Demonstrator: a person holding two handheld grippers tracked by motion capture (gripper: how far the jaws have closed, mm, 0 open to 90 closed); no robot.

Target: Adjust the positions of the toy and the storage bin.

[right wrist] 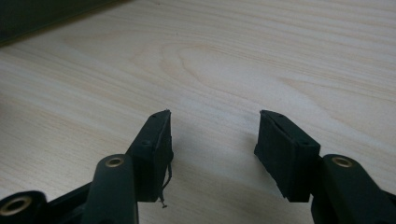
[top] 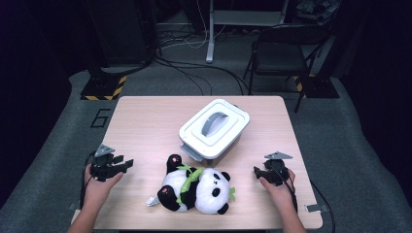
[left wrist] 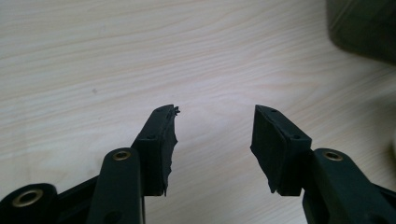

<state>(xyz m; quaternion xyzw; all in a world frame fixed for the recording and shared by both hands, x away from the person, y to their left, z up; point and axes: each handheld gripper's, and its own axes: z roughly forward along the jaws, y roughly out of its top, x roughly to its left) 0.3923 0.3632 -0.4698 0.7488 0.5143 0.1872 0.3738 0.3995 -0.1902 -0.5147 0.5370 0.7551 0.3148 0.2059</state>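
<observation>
black left tongs (left wrist: 215,140) and right tongs (right wrist: 215,144) gape, holding nothing.

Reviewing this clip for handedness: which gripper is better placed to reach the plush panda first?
Probably the right. The right gripper sits close beside the plush panda, level with its head. The left gripper stands farther off across bare table. Both have open, empty jaws, so either could start.

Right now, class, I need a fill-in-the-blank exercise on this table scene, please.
1. The plush panda lies between the two ____.
2. The white box has a ____ handle on its lid.
3. Behind the table stands a folding ____.
4. The jaws of the left gripper hold ____.

Missing words: grippers; grey; chair; nothing
</observation>
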